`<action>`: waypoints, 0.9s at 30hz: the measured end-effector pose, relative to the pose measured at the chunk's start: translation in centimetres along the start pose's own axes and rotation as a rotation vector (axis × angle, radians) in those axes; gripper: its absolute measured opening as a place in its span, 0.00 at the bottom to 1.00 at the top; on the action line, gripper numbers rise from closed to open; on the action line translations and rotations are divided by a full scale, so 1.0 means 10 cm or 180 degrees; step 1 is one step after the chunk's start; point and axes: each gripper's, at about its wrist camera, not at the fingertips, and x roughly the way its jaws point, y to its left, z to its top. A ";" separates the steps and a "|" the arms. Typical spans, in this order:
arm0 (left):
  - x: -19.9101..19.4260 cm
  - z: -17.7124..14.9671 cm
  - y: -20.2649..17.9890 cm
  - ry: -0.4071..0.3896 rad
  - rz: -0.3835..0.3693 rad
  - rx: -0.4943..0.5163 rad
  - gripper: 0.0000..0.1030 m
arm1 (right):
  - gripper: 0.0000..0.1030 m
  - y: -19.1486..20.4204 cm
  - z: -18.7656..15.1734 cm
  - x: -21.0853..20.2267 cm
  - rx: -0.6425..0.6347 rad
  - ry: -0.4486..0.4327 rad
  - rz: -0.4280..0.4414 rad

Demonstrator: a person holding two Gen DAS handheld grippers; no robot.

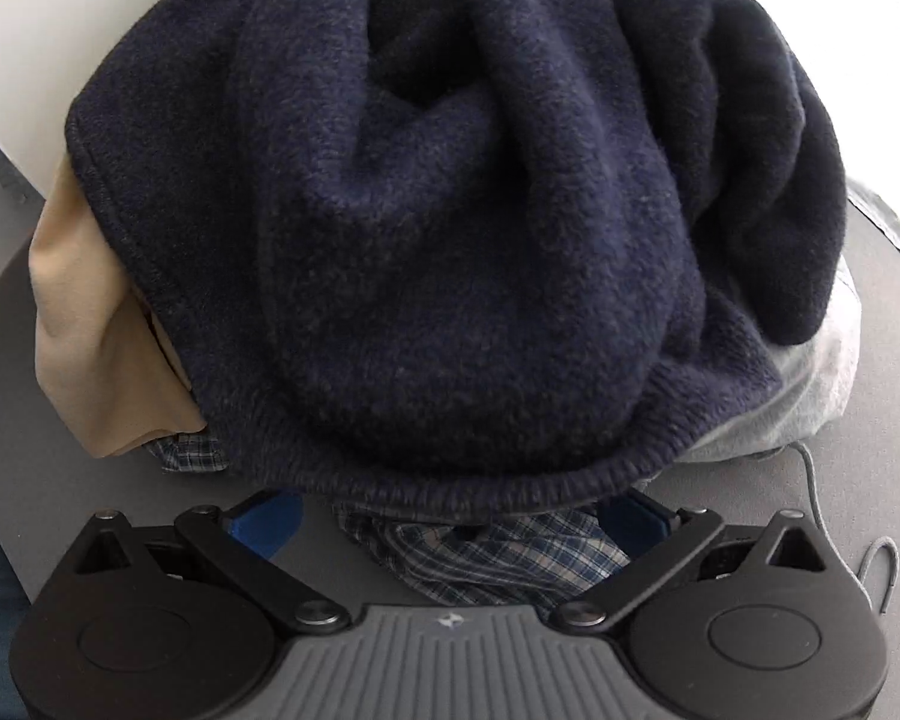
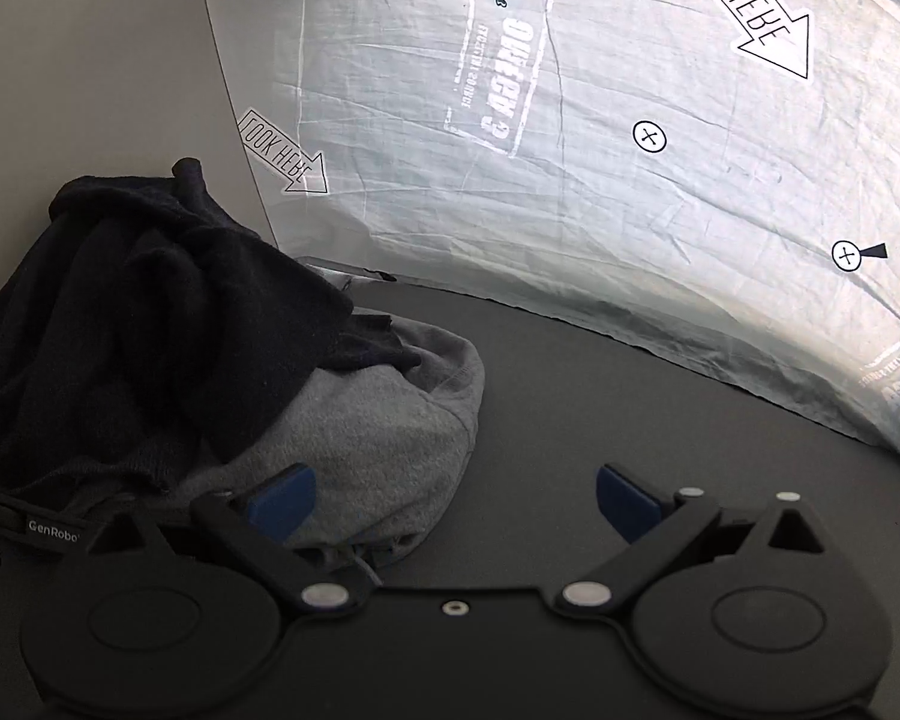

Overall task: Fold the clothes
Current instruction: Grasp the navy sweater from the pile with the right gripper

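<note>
A heap of clothes lies on the dark table. On top is a navy fleece sweater (image 1: pixel 450 210), which fills the left wrist view. Under it lie a tan garment (image 1: pixel 90 300), a blue plaid shirt (image 1: pixel 498 552) and a pale grey garment (image 1: pixel 810 384). My left gripper (image 1: pixel 450 519) is open at the heap's near edge, its blue pads partly tucked under the sweater's ribbed hem, above the plaid shirt. In the right wrist view the same heap shows at the left as the dark sweater (image 2: pixel 150 312) over a grey hoodie (image 2: pixel 378 438). My right gripper (image 2: pixel 456 501) is open, its left pad by the hoodie.
A translucent printed plastic sheet (image 2: pixel 630 180) with arrows and a carrot logo hangs behind the table (image 2: pixel 600 408). A white wall (image 2: pixel 90 60) stands behind the heap. A grey drawcord (image 1: pixel 822 516) trails on the table at the right.
</note>
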 end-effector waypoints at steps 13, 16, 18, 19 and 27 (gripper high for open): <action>0.52 0.11 0.12 0.0358 -0.0122 -0.0236 1.00 | 0.55 0.34 0.37 0.74 0.0179 0.0064 0.1154; 0.55 0.09 0.10 0.0318 -0.0120 -0.0217 1.00 | 0.53 0.25 0.37 0.70 0.0399 0.0057 0.1365; 0.58 0.08 0.09 0.0303 -0.0120 -0.0210 1.00 | 0.53 0.21 0.37 0.65 0.0549 0.0026 0.1504; 0.59 0.07 0.09 0.0299 -0.0131 -0.0230 1.00 | 0.53 0.24 0.39 0.68 0.0540 0.0033 0.1435; 0.58 -0.08 0.07 0.0047 -0.0139 -0.0309 1.00 | 0.47 0.56 0.55 1.01 0.0118 0.0125 0.0973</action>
